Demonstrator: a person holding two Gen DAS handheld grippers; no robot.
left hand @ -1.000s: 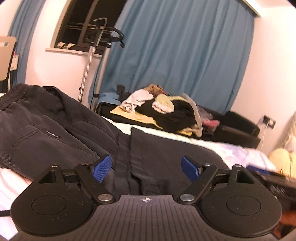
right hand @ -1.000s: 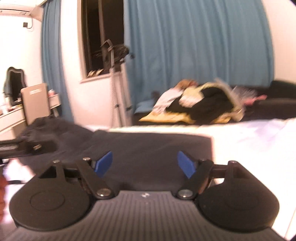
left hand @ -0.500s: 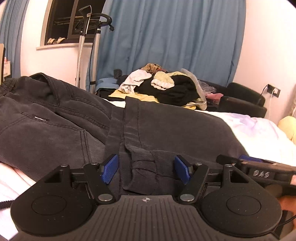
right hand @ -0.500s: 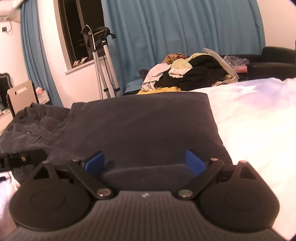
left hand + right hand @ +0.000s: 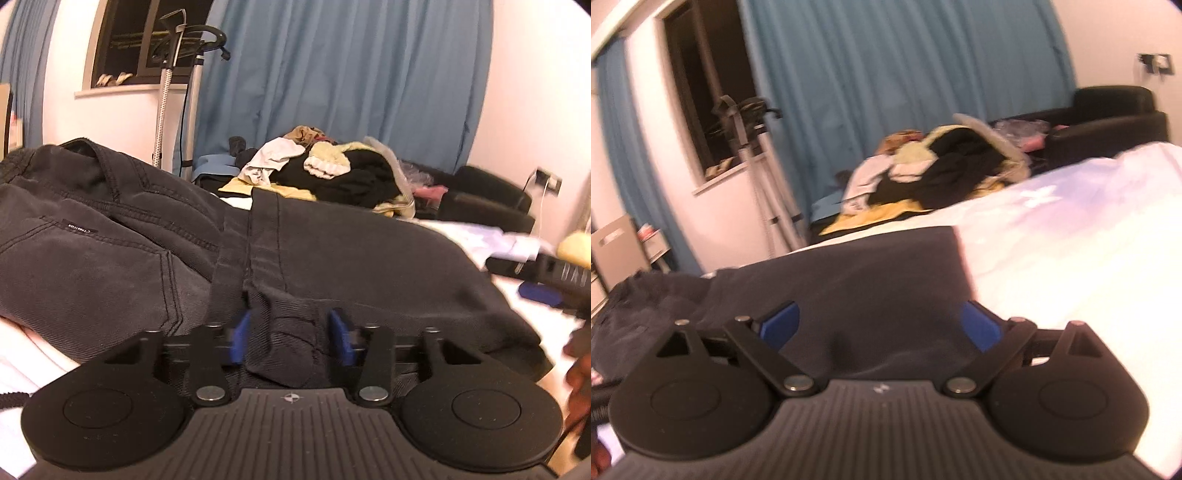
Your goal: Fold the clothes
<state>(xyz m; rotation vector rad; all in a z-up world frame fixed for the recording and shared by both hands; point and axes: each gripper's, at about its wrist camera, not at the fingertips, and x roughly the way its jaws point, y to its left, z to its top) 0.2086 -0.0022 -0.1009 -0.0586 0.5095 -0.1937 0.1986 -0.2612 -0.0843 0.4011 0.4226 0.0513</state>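
Trousers (image 5: 110, 258) of dark charcoal cloth lie spread across the white bed sheet (image 5: 1089, 258), and your two tools sit at their near edge. Your left gripper (image 5: 291, 334) has a bunched fold of that near edge between its blue pads (image 5: 240, 336); its jaws have just been closing, and both pads look to be against the cloth, though the fold hides their inner faces, so you cannot tell for sure how hard they pinch. Your right gripper (image 5: 882, 325) is spread wide over a flat folded panel of the trousers, its pads clear of the cloth; its jaws have just been opening. That whole view is motion-blurred, so seams and edges there are hard to read. Beyond the left gripper you see a back pocket with a small label, heavy stitching, and the waistband at the far left, cut off by the frame. Past the trousers, off the bed's far side, sits a clothes pile (image 5: 332, 173) of black, yellow and pale items, with a blue curtain (image 5: 351, 74) behind it
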